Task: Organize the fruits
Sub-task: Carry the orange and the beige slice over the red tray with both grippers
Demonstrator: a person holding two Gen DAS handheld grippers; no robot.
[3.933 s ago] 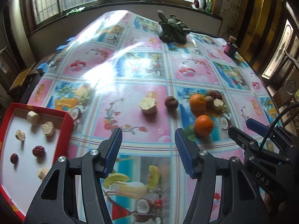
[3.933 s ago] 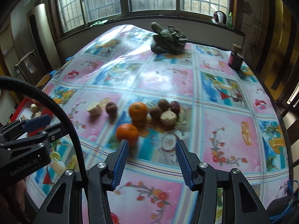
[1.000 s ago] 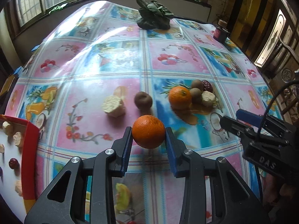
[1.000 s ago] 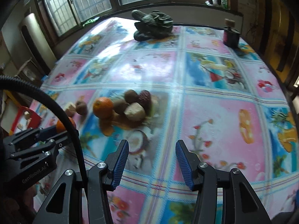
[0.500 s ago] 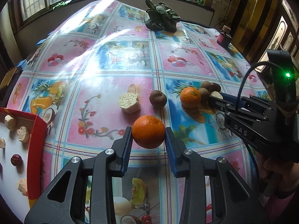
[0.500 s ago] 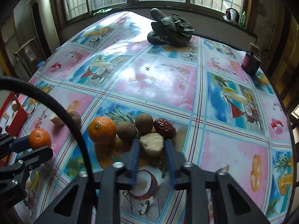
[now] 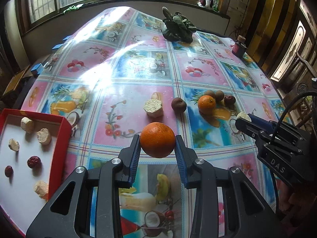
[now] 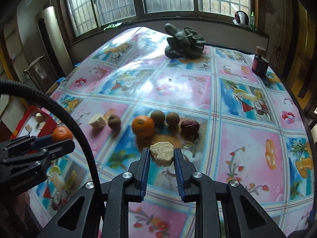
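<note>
the left gripper [image 7: 158,148] is closed partway on an orange [image 7: 157,140], its blue pads pressing the fruit's widest part from either side, with the fruit sitting at the very tips and clear of the tablecloth [image 7: 126,91]. the orange looks firm, round and smooth-skinned, so a hold across the middle seems right; any lower or higher and it would likely roll out. the right gripper [image 8: 161,154] is nearly closed on a pale cut chunk [image 8: 162,153], flat sides against the pads, also at the tips. that piece looks light, dry and crumbly, so it probably wants only a gentle squeeze.

further out on the cloth lie a second orange [image 8: 143,126], two brown round fruits [image 8: 165,118] behind it, a red date [image 8: 190,126] beside them, and off to the left another pale chunk [image 8: 97,122] with a wrinkled brown fruit [image 8: 115,122] touching it.

the red tray [image 7: 67,128] sits at the left table edge, already holding pale chunks and dates, well apart from both loads.
</note>
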